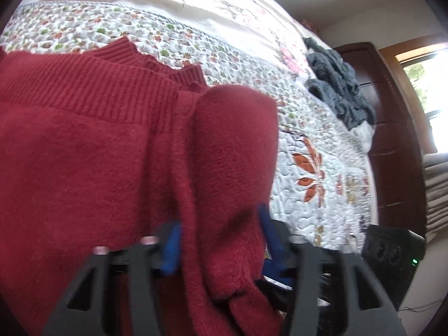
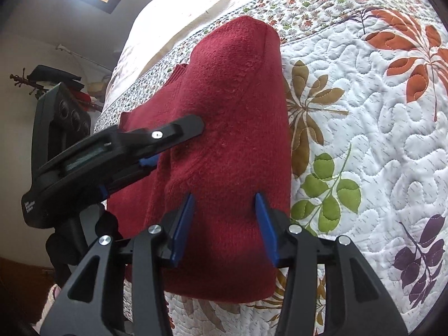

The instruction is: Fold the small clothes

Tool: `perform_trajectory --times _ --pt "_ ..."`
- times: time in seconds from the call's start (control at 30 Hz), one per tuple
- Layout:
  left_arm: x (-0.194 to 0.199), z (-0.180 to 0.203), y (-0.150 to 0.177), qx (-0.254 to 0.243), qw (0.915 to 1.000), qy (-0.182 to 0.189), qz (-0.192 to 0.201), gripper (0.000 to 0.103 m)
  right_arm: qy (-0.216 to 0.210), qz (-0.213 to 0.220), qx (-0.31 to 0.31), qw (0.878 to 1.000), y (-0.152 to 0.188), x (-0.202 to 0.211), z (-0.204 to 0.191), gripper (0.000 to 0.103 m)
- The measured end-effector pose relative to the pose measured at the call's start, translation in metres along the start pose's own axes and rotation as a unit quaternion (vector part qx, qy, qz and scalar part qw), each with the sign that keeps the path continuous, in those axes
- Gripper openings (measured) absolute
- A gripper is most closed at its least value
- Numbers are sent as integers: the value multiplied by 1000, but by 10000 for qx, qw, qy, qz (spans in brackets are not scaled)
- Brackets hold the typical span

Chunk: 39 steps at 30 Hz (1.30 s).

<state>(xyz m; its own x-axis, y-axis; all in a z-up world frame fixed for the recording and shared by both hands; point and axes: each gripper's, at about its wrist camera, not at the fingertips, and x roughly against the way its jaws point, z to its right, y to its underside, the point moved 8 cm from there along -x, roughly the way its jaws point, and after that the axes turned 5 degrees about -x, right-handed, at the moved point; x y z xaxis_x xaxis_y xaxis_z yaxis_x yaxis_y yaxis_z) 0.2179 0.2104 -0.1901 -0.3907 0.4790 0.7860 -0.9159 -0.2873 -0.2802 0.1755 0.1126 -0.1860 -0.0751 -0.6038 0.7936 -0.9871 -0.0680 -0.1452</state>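
Note:
A red knit sweater (image 1: pixel 84 154) with ribbed hem lies folded on the floral quilt (image 1: pixel 322 140). In the left wrist view a thick fold of it bulges between the wide-apart blue pads of my left gripper (image 1: pixel 218 240), which is open. In the right wrist view the sweater (image 2: pixel 238 98) is a long folded bundle. There my left gripper (image 2: pixel 165 148) reaches in from the left, with one finger on top of the fabric and the other under its edge. My right gripper (image 2: pixel 224 224) is open at the bundle's near end, its pads straddling the fabric.
A crumpled grey knit garment (image 1: pixel 336 89) lies on the quilt's far right edge, on a white piece (image 1: pixel 364 134). A dark wooden cabinet (image 1: pixel 392 140) stands beside the bed. Bare quilt (image 2: pixel 378 140) stretches to the right of the sweater. The right-hand tool's black housing (image 1: pixel 389 252) sits low right.

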Motion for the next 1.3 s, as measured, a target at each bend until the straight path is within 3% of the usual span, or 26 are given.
perform_trajectory --times 0.03,0.1,0.3,0.5,1.0,1.3 --pt "1 0 -1 16 10000 -47 30 18 -10 6 13 10000 1 1 0 46" --pt "5 2 -2 79 9999 -54 121 15 -47 21 18 10000 3 3 0 47" --pt "43 6 -4 169 9972 139 712 13 -620 242 -315 9973 10 30 1 47" --pt "101 -9 -17 49 9912 4 1323 13 -585 409 -340 9969 26 49 11 47" --pt "195 -124 -15 125 9805 -803 1788 13 -440 -9 186 9989 46 4 -39 47" --pt "216 -174 9 164 9788 -1020 1767 13 -396 -202 415 9981 59 -14 -61 47"
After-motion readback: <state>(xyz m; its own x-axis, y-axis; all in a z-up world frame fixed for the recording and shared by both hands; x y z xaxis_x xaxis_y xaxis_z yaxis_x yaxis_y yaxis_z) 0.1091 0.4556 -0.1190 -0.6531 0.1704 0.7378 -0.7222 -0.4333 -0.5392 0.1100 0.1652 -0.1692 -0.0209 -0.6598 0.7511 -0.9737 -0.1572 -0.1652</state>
